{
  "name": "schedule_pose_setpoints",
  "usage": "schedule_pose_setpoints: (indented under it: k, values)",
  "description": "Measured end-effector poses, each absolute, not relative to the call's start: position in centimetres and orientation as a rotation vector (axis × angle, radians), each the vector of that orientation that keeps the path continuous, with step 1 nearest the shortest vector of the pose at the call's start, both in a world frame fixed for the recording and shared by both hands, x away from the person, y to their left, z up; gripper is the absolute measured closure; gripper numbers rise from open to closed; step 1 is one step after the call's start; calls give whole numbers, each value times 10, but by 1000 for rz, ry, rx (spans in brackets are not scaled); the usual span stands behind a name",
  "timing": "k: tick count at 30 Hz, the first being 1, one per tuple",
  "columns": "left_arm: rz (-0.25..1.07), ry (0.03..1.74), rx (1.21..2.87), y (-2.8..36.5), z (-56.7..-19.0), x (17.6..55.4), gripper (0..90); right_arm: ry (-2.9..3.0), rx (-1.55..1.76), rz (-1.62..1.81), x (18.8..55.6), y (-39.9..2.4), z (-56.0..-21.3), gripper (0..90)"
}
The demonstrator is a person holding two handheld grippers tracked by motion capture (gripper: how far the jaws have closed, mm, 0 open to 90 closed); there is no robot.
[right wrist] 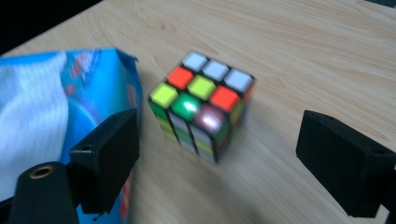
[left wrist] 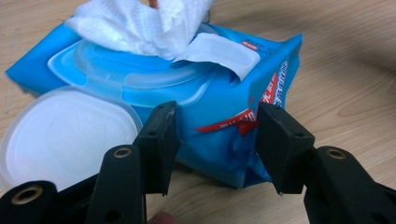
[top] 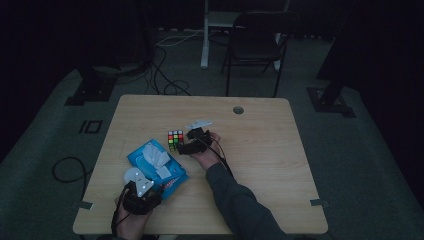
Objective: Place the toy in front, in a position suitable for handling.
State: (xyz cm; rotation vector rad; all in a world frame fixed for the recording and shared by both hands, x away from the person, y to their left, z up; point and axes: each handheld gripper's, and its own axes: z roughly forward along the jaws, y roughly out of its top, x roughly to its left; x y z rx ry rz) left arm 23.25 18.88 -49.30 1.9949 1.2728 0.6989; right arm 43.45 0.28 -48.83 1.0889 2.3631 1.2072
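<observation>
Your left gripper (top: 141, 196) stands part open at the blue wipes pack's (top: 156, 165) near corner; its own view reveals jaws flanking, not pressing. Your right gripper (top: 192, 141), jaws wide, faces the puzzle cube (top: 175, 140) mid-table, untouched.

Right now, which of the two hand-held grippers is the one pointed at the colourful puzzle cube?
The right gripper: its open jaws face the puzzle cube without touching it. The left gripper instead straddles a corner of the blue wipes pack.
</observation>
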Motion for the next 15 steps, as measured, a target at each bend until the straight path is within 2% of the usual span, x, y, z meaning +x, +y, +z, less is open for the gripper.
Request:
schedule_pose_setpoints:
  k: [4,9,15]
  values:
    - [699,1274,1986,192,-494,232,508,2355,1101,1205,439,15,-488,130]
    - [685,1269,1985,194,-495,233,507,2330,1160,1134,457,49,-494,123]
    - [681,1271,1981,198,-496,233,505,2380,1172,1055,468,57,-503,138]
